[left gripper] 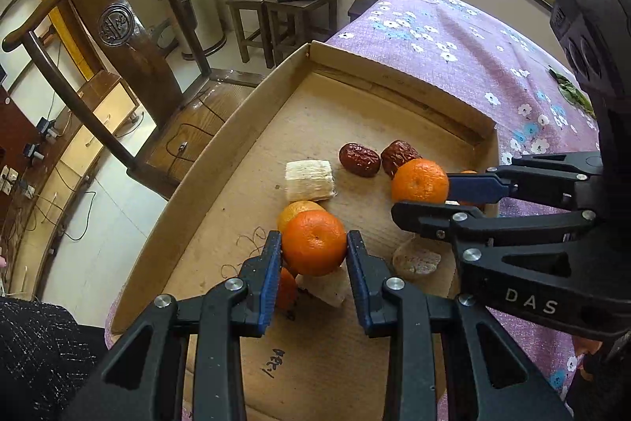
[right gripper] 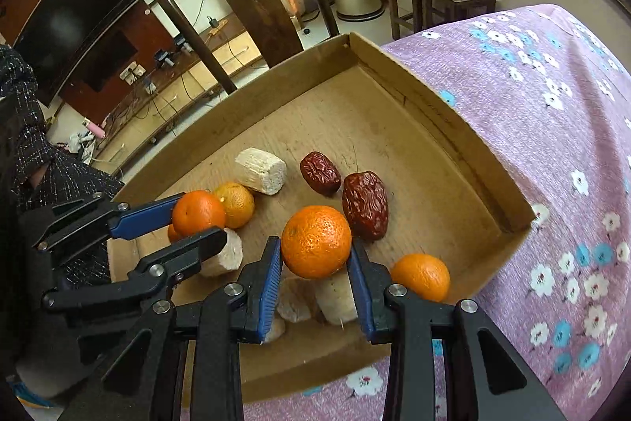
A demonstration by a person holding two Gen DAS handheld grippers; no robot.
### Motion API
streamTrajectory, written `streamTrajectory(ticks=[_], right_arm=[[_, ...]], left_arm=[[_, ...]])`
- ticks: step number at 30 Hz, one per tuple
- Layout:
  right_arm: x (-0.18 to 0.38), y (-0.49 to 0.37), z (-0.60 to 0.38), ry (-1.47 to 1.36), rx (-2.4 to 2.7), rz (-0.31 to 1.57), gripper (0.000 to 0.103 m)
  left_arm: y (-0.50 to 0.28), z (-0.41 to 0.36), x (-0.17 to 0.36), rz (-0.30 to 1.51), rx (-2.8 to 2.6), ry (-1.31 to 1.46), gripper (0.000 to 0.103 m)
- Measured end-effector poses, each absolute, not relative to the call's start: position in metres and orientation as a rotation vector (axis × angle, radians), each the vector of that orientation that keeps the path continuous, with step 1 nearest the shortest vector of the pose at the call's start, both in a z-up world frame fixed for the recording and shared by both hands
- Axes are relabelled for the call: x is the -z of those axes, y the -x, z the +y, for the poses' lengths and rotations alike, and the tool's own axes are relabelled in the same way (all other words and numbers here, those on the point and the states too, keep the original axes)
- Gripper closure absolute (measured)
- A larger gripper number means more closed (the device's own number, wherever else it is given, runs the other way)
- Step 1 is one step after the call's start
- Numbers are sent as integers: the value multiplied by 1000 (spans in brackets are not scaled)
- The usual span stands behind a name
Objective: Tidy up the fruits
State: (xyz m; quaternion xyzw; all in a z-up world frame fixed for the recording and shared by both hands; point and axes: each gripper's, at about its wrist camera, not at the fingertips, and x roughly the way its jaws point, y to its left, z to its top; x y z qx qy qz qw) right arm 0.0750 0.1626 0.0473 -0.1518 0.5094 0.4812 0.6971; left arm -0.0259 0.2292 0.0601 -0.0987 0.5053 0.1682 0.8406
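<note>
Left wrist view: the left gripper (left gripper: pixel 314 243) is clenched on a tangerine (left gripper: pixel 314 242) above the cardboard tray (left gripper: pixel 189 200), near its front. Right wrist view: the right gripper (right gripper: pixel 315 253) grips another tangerine (right gripper: pixel 316 241) over the tray, just before two dates (right gripper: pixel 364 206).

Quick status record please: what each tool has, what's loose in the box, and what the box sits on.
left tool: shut on a tangerine, held above the box floor
right tool: shut on another tangerine
box: shallow cardboard, open top
loose tangerines: one by the left tool, one near the right wall
red dates: two, side by side
pale chunks: several, one at
surface: purple floral cloth
</note>
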Motion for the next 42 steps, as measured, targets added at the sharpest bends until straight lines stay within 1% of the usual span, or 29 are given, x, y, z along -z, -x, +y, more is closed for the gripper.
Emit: streamTrajectory(ticks=[5, 14, 18, 22, 24, 26, 28, 32, 34, 36, 38, 39, 42], right_arm=[[-45, -77, 170, 378, -1081, 1135, 65], [-47, -82, 158, 337, -1054, 1151, 65], [-45, -84, 157, 330, -1042, 1166, 60], [-52, -81, 151, 319, -1052, 1152, 59], [-57, -79, 145, 310, -1044, 1139, 59], [-61, -75, 137, 302, -1030, 1125, 53], [-66, -72, 127, 289, -1004, 1109, 47], [-77, -65, 106, 243, -947, 1072, 44], [-83, -62, 95, 227, -908, 1041, 37], [-90, -61, 81, 188, -877, 1024, 34], [-96, -59, 70, 167, -842, 1008, 28], [-98, -58, 65, 165, -826, 1002, 25], [-102, -55, 54, 155, -806, 996, 24]], left_arm=[[25, 230, -60, 1065, -367, 197, 71], [24, 226, -59, 1061, -384, 174, 71], [22, 226, -57, 1067, -387, 173, 71], [22, 226, -56, 1076, -391, 175, 69], [22, 226, -56, 1074, -391, 189, 62], [21, 225, -58, 1062, -395, 189, 44], [21, 222, -60, 1049, -399, 177, 35], [20, 217, -65, 1039, -397, 166, 31], [20, 214, -68, 1029, -394, 163, 29], [20, 212, -74, 1009, -396, 153, 27], [21, 209, -81, 990, -401, 144, 21], [21, 208, -84, 980, -401, 142, 20], [21, 202, -95, 950, -400, 126, 18]])
